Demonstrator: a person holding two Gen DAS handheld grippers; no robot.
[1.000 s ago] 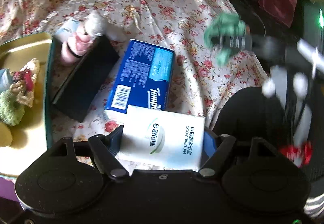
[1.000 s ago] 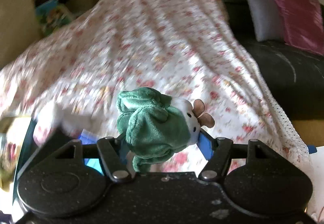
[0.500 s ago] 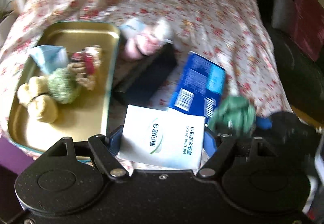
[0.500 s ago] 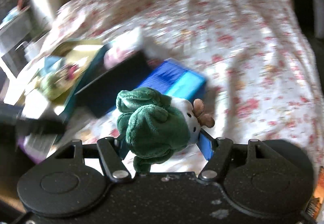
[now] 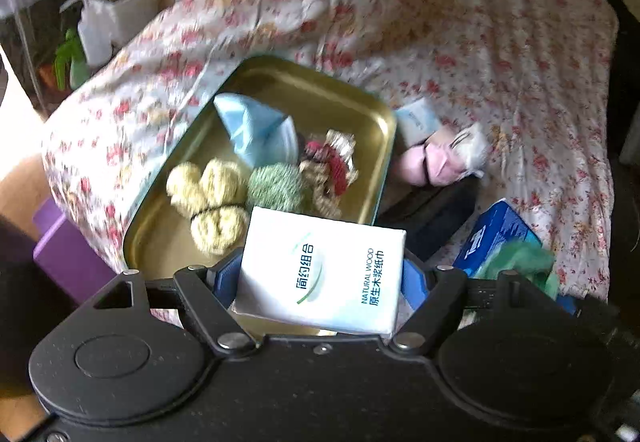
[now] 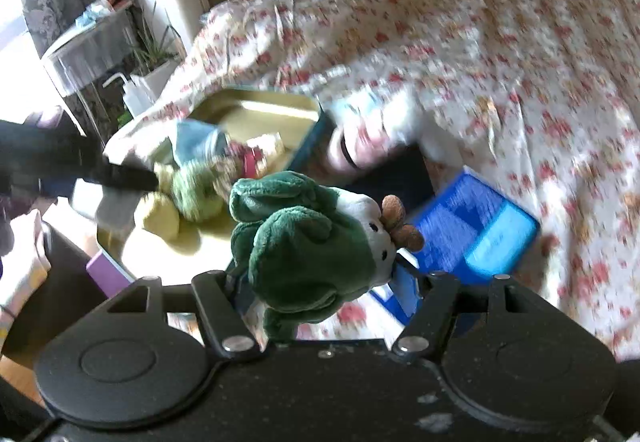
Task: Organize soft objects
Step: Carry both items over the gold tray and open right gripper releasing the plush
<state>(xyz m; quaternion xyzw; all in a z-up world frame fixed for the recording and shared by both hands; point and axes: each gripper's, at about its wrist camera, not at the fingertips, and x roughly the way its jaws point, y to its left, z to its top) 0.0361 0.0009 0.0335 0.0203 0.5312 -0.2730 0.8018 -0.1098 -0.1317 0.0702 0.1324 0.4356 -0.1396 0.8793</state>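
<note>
My left gripper (image 5: 320, 278) is shut on a white tissue pack (image 5: 320, 270) and holds it over the near end of the gold tray (image 5: 376, 110). The tray holds yellow pom-poms (image 5: 216, 194), a green yarn ball (image 5: 276, 186), a light blue cloth (image 5: 256, 130) and a red-and-beige knitted piece (image 5: 332, 162). My right gripper (image 6: 320, 278) is shut on a green plush toy (image 6: 304, 246) with a white face, to the right of the tray (image 6: 256, 102). The toy also shows in the left wrist view (image 5: 516, 262).
A pink and white plush (image 5: 440, 162), a black case (image 5: 436, 214) and a blue tissue box (image 6: 472, 230) lie on the floral bedspread (image 5: 500, 42) right of the tray. A small light blue packet (image 5: 416, 118) lies behind the plush. Plants and a squeeze bottle (image 5: 94, 34) stand beside the bed at left.
Both grippers have swung left toward the tray, each keeping its object. The tissue pack has come over the tray's near end and the green plush has come close beside it.
</note>
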